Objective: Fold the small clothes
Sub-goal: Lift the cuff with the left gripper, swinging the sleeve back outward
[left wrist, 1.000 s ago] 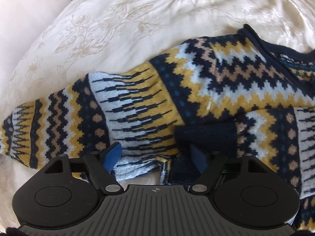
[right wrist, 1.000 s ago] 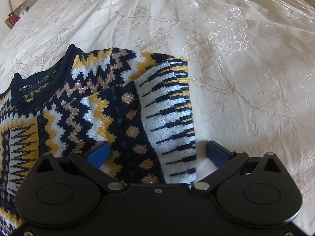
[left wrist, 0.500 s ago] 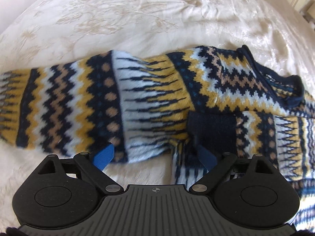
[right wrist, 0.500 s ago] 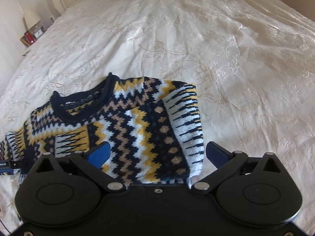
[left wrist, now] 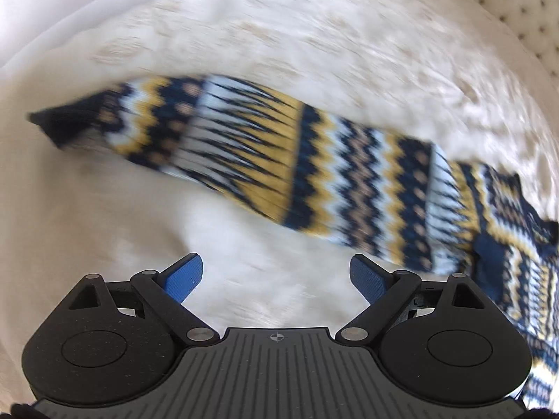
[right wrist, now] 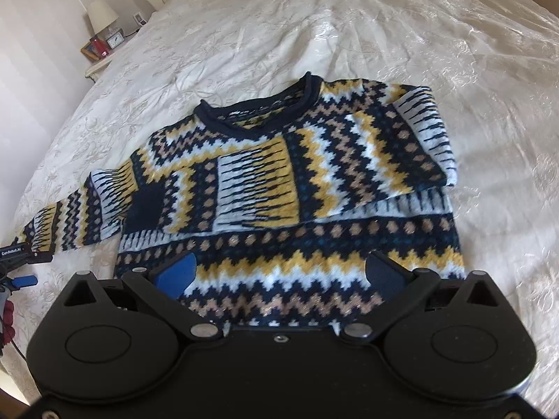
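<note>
A: Start nearest. How do the fingers of the left gripper (left wrist: 276,277) stand?

B: Spread wide. Its blue-padded fingers (left wrist: 183,276) have only the cream embroidered bedspread (left wrist: 265,35) between them; they clamp nothing and touch nothing. That view is blurred.

A: And the right gripper (right wrist: 281,276)?

B: Also spread wide, hanging above the lower body of the navy, yellow and white zigzag-knit sweater (right wrist: 297,188). The knit shows in the gap between the pads, but they are not pressing on it.

A: Where does the sweater lie?

B: Flat on the bedspread, hem nearest, navy rolled collar (right wrist: 258,111) on the far side. The right-hand sleeve is folded across the chest, its dark cuff (right wrist: 145,209) lying left of centre. The left-hand sleeve (left wrist: 244,153) stretches straight out over the bedspread to the left, just beyond the left gripper.

A: Farther off?

B: At the far left, beside the bed, a nightstand with a cream-shaded lamp (right wrist: 101,17) and a small clock (right wrist: 115,39).
</note>
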